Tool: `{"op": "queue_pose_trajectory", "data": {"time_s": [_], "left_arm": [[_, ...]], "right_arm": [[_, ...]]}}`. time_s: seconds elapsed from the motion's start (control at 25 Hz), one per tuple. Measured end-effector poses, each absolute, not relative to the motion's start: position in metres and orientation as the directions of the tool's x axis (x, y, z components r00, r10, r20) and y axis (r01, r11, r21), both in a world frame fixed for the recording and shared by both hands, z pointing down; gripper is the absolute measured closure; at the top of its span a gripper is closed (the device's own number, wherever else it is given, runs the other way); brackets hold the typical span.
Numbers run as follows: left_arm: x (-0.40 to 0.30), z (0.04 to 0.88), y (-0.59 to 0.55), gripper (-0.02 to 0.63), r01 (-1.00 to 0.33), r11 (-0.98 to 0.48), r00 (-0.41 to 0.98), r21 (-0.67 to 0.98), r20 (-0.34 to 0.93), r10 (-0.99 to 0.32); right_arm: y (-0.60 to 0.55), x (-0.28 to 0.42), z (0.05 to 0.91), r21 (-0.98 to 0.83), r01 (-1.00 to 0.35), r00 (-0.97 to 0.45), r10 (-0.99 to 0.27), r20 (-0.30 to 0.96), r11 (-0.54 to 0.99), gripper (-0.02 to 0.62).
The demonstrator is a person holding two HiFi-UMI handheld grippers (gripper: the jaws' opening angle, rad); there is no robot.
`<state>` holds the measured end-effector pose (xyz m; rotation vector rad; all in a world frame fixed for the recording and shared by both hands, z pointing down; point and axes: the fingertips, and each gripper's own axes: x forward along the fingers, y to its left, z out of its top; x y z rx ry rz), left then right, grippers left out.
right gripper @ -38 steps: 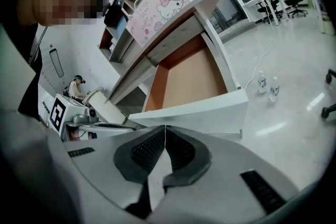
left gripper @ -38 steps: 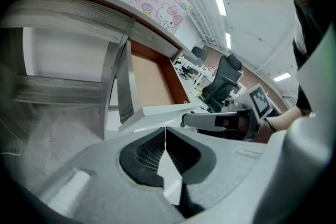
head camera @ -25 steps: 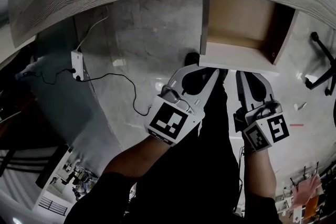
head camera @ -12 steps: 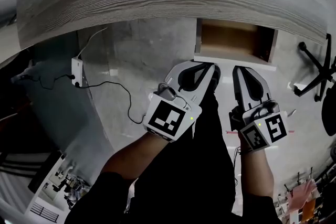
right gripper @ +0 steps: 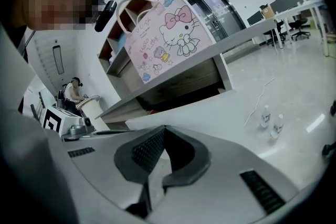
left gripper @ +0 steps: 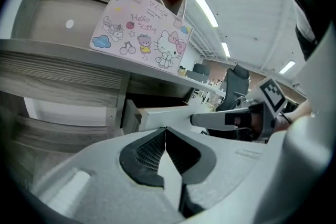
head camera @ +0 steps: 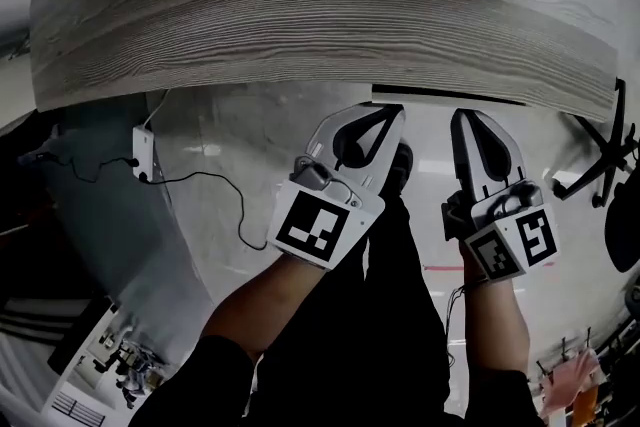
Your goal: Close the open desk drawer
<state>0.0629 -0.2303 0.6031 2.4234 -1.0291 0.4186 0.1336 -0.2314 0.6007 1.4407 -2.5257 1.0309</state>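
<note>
The grey wood desk [head camera: 320, 15] fills the top of the head view. Only a thin white strip of the drawer front [head camera: 445, 96] shows under its edge. My left gripper [head camera: 388, 111] and right gripper [head camera: 466, 116] are both shut, side by side, with their tips at that strip. In the left gripper view, the shut left gripper [left gripper: 166, 128] points at the white drawer front [left gripper: 157, 112], which stands slightly out with a dark gap above. In the right gripper view, the right gripper [right gripper: 164, 127] points at the drawer front [right gripper: 178, 107]. Neither holds anything.
A pink cartoon-cat bag [left gripper: 142, 29] stands on the desk. A power strip with a cable [head camera: 143, 150] lies on the floor at left. An office chair base [head camera: 600, 165] stands at right. Two bottles [right gripper: 270, 123] sit on the floor. My legs are below the grippers.
The drawer has slid in under the desk, from wide open to nearly flush. Both grippers moved forward with its front, still shut.
</note>
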Motion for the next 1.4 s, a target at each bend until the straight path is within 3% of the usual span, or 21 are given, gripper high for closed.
{"op": "queue_pose_trajectory", "data": {"time_s": [1.4], "left_arm": [[0.086,0.608,-0.302,0.598,-0.740,-0.648,0.662,0.177,0.363,-0.656]], "right_arm": [[-0.303,0.133,0.610,-0.521,-0.800,-0.497,-0.815,0.298,0.297,0.584]]}}
